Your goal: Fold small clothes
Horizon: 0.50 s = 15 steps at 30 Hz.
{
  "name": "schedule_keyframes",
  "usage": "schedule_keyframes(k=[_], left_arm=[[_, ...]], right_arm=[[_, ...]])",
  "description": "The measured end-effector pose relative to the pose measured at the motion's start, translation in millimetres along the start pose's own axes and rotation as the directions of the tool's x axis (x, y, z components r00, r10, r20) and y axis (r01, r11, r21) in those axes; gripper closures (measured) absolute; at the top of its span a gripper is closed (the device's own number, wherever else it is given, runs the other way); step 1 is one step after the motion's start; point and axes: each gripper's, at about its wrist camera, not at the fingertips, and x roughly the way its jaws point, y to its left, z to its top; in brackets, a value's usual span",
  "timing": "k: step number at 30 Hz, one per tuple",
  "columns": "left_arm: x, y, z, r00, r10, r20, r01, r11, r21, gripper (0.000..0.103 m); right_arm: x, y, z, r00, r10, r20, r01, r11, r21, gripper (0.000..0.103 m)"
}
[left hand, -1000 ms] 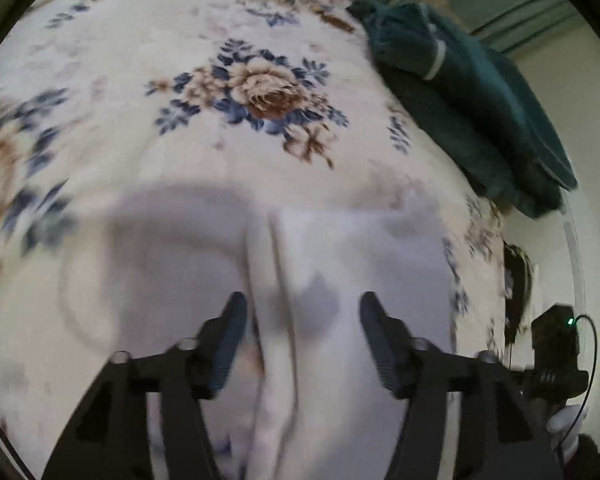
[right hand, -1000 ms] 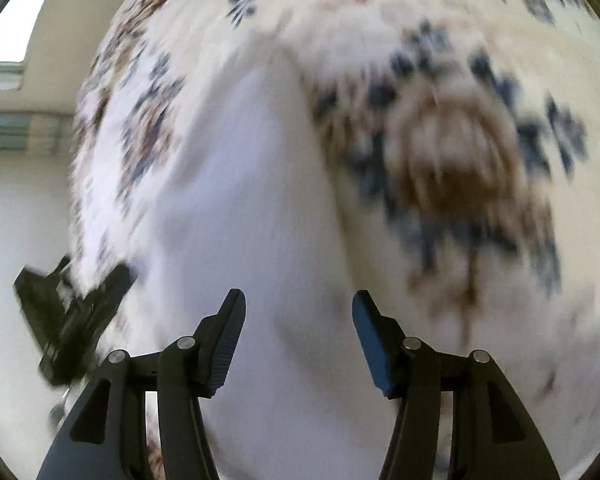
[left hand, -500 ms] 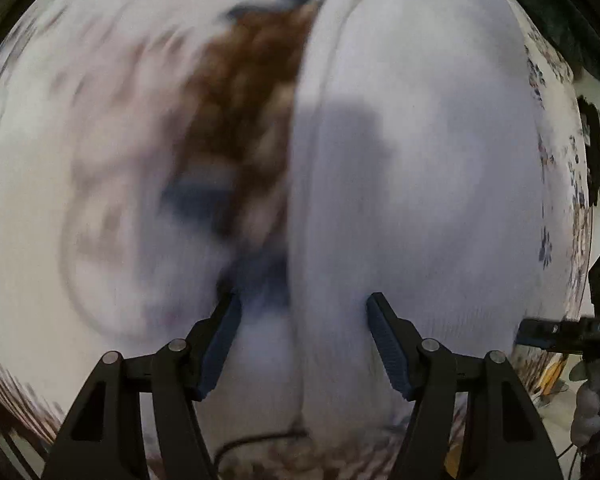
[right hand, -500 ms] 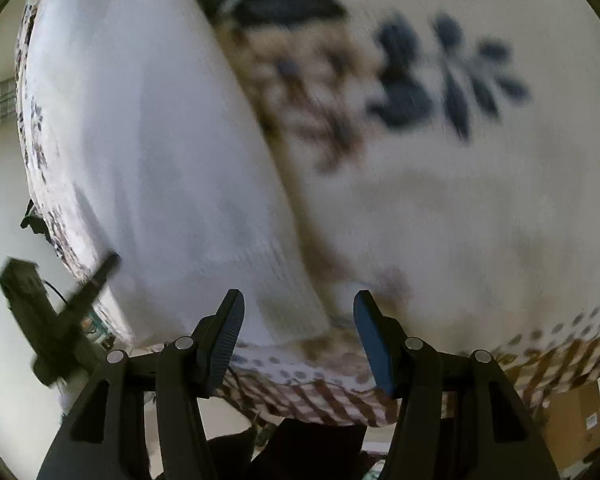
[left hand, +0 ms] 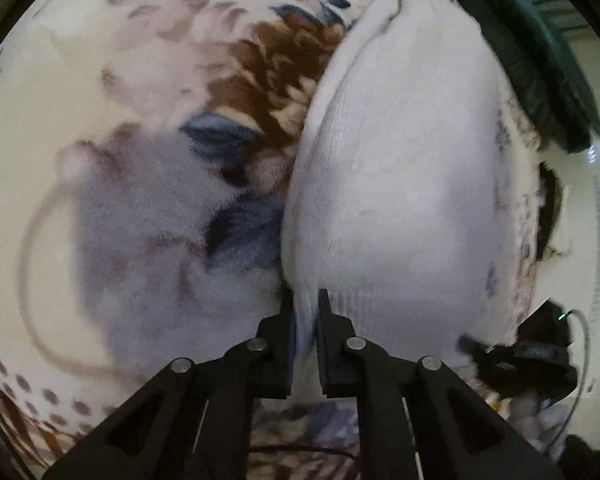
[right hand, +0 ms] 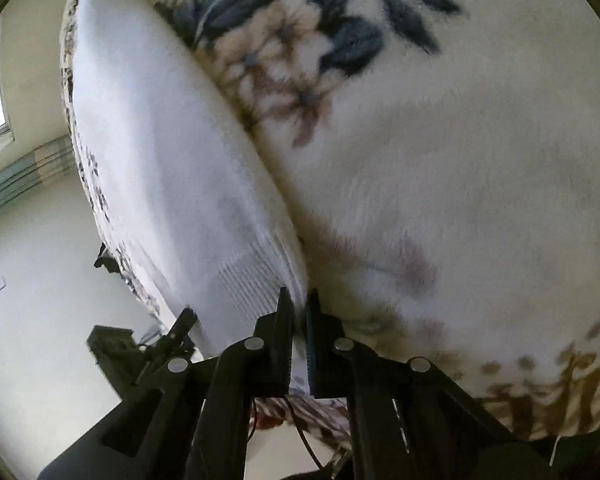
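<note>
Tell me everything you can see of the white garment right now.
The white garment is a soft knit, apparently folded lengthwise, lying flat on the floral blanket. Its near hem is a ribbed band. The left gripper is shut on one near corner, the right gripper on the other. A dark green garment lies beyond its far end; whether they touch is unclear.

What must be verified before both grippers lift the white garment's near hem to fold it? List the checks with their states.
1. Left gripper shut on the white garment: ok.
2. Right gripper shut on the ribbed corner: ok.
3. All layers caught in each pinch: cannot tell.
4. Garment lying flat on the floral blanket: ok, with a crease at the far end.
5. Dark green clothing apart from the garment: ok.
6. Far edge free to receive the fold: cannot tell.
</note>
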Motion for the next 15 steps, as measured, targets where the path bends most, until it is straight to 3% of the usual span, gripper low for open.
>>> schedule_keyframes(k=[5, 9, 12, 14, 15], left_arm=[[-5.0, 5.3, -3.8, 1.000, 0.002, 0.001, -0.002, 1.000, 0.029, 0.097], [-10.0, 14.7, -1.8, 0.999, 0.040, -0.005, -0.040, 0.999, 0.025, 0.097], [-29.1, 13.1, 3.0, 0.995, 0.100, -0.010, -0.100, 0.995, -0.003, 0.082], [-44.3, 4.9, 12.2, 0.997, 0.071, 0.027, -0.071, 0.997, 0.010, 0.057], [-51.0, -4.7, 22.7, 0.997, 0.052, 0.062, -0.053, 0.998, 0.028, 0.052]], right_arm=[[-6.8, -5.6, -13.2, 0.995, -0.081, 0.055, 0.081, 0.997, -0.003, 0.099], [1.4, 4.5, -10.6, 0.990, -0.131, 0.045, 0.133, 0.991, -0.034, 0.099], [-1.4, 14.3, 3.0, 0.977, -0.210, 0.019, 0.211, 0.968, -0.135, 0.095], [-8.4, 25.8, 6.0, 0.978, -0.208, -0.006, 0.204, 0.965, -0.166, 0.080], [-11.7, 28.2, 6.9, 0.981, -0.195, -0.013, 0.191, 0.967, -0.167, 0.065]])
